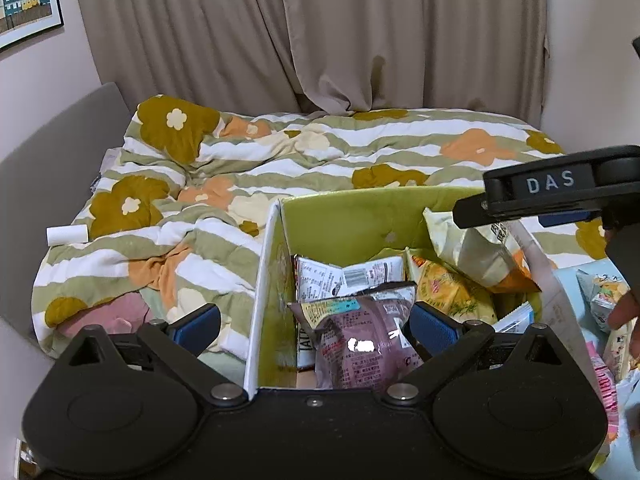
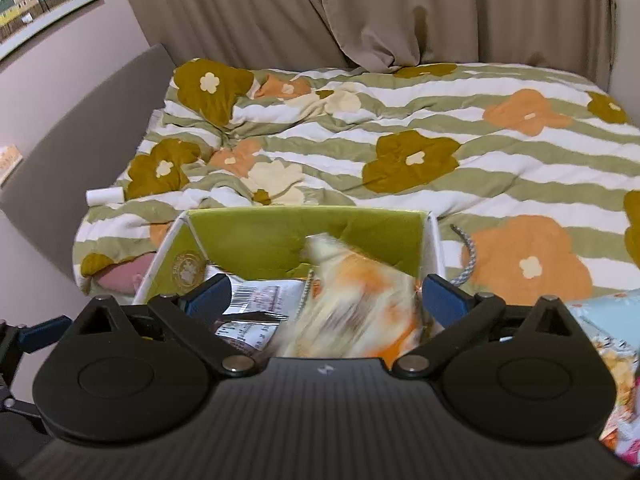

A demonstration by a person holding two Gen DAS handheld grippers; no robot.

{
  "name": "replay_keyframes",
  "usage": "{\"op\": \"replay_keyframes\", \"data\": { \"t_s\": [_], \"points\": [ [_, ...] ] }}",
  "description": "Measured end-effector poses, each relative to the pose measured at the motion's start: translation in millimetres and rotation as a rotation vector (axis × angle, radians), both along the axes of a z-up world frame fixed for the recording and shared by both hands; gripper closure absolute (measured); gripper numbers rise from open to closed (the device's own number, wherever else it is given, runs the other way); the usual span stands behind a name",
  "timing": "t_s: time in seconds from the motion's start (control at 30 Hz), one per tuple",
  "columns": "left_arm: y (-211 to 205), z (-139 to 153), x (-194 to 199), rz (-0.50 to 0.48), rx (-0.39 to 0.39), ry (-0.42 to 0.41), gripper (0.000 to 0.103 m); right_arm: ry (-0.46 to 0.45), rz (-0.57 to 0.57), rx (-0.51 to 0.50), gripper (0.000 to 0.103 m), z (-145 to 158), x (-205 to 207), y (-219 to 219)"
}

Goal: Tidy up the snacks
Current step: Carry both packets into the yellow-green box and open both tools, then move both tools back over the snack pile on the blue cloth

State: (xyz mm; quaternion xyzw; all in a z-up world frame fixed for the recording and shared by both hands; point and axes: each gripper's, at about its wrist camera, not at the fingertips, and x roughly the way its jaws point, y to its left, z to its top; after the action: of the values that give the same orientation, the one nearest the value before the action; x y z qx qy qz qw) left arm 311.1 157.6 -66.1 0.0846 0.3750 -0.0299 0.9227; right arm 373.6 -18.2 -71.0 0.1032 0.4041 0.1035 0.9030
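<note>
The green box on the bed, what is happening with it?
A person with a gripper in each hand is packing snacks into the green box. The right gripper stands open above it, with a blurred yellow-orange bag between its fingers. The left gripper is open beside a purple packet.

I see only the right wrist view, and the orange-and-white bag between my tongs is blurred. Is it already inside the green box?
Observer: Yes. In the left wrist view the orange-and-white bag leans inside the green box, below the open right tongs.
Operator: What lies beside it?
Observer: A yellow packet, at its lower left.
Operator: Where are the left tongs?
Observer: The left tongs stand open astride the box's left wall, with a purple bag between them.
</note>
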Motion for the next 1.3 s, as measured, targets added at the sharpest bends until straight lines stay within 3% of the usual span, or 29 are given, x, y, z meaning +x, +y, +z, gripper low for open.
{"op": "replay_keyframes", "data": {
  "t_s": [0.27,0.83,1.07,1.3],
  "points": [
    [1.4,-0.7,-5.9,0.01,-0.005,0.009,0.0,-0.021,0.005,0.003,0.0,0.4,-11.7,-1.6],
    [2.0,44.1,-56.6,-0.015,-0.019,-0.091,0.0,-0.118,-0.015,-0.018,0.0,52.5,-80.7,-8.3],
    [-17.4,53.5,-80.3,-0.071,-0.043,-0.1,0.0,-0.121,-0.051,-0.058,0.0,65.7,-123.7,-29.9],
    [-60.8,57.7,-112.8,-0.114,-0.041,-0.115,0.0,-0.139,-0.096,-0.061,0.0,73.9,-169.0,-84.5]
  ]
}}
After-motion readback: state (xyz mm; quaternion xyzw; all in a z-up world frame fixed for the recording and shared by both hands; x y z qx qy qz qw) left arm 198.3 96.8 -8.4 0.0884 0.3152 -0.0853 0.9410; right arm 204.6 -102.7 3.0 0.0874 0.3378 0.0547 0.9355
